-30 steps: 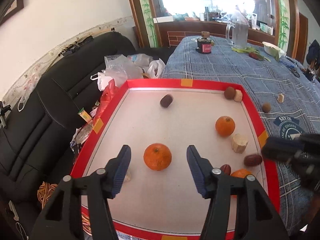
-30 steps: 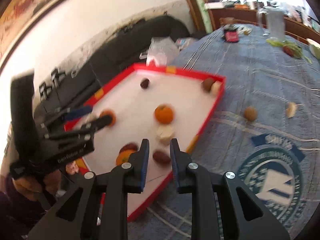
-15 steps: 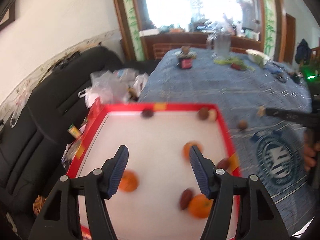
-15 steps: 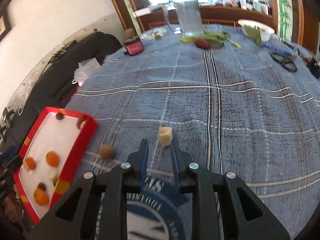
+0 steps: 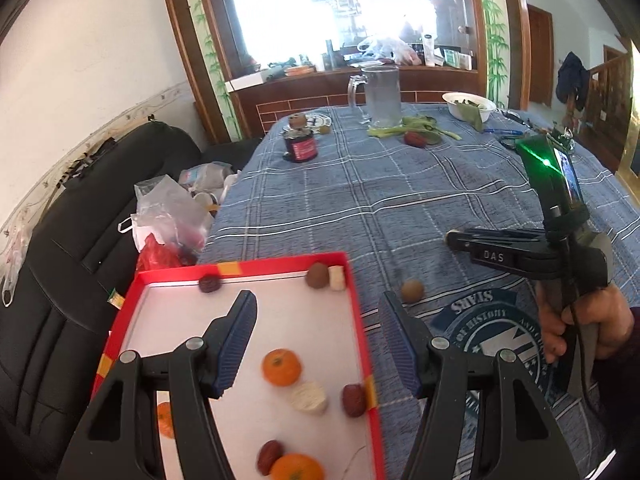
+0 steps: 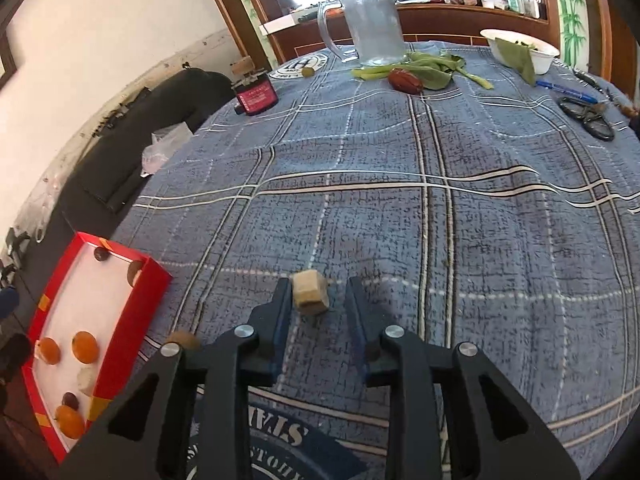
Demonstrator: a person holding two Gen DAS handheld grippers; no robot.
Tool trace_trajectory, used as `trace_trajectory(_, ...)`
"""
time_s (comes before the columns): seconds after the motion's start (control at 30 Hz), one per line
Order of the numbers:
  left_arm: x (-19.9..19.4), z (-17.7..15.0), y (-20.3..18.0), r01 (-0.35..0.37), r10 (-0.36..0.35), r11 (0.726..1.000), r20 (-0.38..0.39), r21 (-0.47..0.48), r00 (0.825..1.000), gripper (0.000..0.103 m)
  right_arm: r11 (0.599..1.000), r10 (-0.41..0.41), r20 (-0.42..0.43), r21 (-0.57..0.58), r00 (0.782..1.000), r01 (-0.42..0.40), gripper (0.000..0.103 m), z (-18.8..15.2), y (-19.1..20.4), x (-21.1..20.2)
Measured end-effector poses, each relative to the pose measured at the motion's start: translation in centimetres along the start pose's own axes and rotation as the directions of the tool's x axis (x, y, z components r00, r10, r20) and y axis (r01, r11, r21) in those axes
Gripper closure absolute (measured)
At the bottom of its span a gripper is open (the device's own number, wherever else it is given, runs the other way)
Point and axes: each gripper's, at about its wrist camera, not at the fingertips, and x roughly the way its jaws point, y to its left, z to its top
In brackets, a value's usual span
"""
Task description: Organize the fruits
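- The right gripper (image 6: 316, 312) has left the red tray (image 6: 136, 312) and now stands over the blue checked tablecloth (image 6: 440, 200), well apart from the tray.
- Half a second ago its fingers were almost together; now they are apart, with a pale cut fruit piece (image 6: 309, 298) between them. The piece lies on the cloth, close to the left finger, and I cannot tell if it touches.
- I judge this as the start of a new pick: the piece is not yet clamped, and closing is the next step.
- The left gripper (image 5: 316, 344) has pulled back and upward from the orange (image 5: 281, 367) that it framed one second ago. Its fingers are wide apart and hold nothing; it hovers over the right edge of the tray.
- In the tray there are already oranges, red dates (image 5: 354, 400) and pale pieces.
- One small brown round fruit (image 5: 412, 291) still waits on the cloth just beside the tray, so the task is not finished.
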Motion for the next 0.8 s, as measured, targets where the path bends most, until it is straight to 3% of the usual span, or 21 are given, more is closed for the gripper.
trace_trajectory(0.1, 0.7, 0.4, -1.0, -0.001, 0.001, 1.0, -0.017, 0.01, 1.0, 0.04, 1.0, 0.02, -0.003, -0.008, 1.0, -0.02, 0.073, 0.2, 0.0, 0.2)
trace_trajectory(0.23, 1.6, 0.8, -2.5, 0.001, 0.001, 0.999, -0.038, 0.04, 0.999, 0.04, 0.999, 0.011, -0.012, -0.033, 1.0, -0.011, 0.082, 0.4, 0.2, 0.2)
trace_trajectory(0.4, 3.4, 1.1, -5.5, 0.04, -0.031, 0.993, -0.085, 0.107, 0.996, 0.041, 0.997, 0.031, 0.046, 0.069, 0.998, -0.035, 0.084, 1.6, -2.1, -2.0)
trace_trajectory(0.57, 5.5, 1.8, -7.6, 0.049, -0.028, 0.986, -0.127, 0.162, 0.991, 0.048, 0.974, 0.026, 0.107, 0.221, 0.994, -0.049, 0.084, 2.4, -6.0, -4.0)
trace_trajectory(0.8, 8.5, 1.7, -8.2, 0.031, 0.007, 0.984, -0.211, 0.175, 0.977, 0.063, 0.961, 0.022, 0.15, 0.269, 0.989, -0.062, 0.084, 2.7, -7.0, -5.1)
